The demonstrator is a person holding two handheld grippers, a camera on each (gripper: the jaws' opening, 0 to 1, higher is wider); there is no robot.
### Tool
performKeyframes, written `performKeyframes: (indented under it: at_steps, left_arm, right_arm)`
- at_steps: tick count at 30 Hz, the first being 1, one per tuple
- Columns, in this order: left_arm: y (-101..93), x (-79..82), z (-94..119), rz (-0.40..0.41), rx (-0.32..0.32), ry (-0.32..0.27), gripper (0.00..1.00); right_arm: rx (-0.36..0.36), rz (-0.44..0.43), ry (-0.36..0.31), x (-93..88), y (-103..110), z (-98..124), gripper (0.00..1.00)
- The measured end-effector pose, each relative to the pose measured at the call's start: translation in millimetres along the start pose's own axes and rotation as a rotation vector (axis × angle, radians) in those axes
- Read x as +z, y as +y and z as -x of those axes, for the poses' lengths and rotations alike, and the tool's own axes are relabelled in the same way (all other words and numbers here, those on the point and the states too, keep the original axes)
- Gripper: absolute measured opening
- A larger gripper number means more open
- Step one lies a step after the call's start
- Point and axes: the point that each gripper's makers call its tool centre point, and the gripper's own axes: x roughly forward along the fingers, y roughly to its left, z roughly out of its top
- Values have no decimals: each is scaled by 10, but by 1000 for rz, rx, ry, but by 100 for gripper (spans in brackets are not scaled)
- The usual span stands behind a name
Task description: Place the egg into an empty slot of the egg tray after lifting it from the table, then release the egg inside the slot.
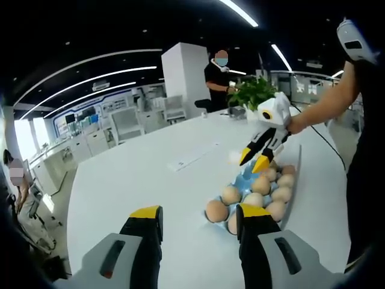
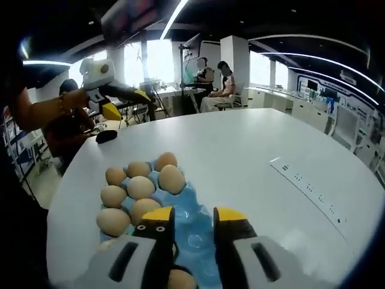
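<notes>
Yellow-tipped jaws of the right gripper (image 2: 192, 218) stand parted over the blue tray (image 2: 194, 224), nothing between them. Eggs (image 2: 139, 187) fill its left slots; the slots under the jaws are bare. Left gripper (image 1: 199, 218) hangs open and empty above the white worktop (image 1: 138, 180), near the tray's edge. A plant (image 1: 252, 91) stands beyond, with people around.

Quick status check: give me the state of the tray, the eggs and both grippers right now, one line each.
Egg tray: blue, flat on the white table, partly filled, empty slots on one side.
Eggs: seated in slots, none looks cracked.
Left gripper: open, empty, jaws apart above the table beside the tray.
Right gripper: open, empty, over the tray's empty slots.
</notes>
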Motion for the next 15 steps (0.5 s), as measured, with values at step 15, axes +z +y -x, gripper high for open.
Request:
performKeyframes:
  at_steps: [15]
  left_arm:
    - [2,22,-20,-5,-3,-3,49]
  right_arm:
    - [-91,-46,-13,-220,-238,410,25]
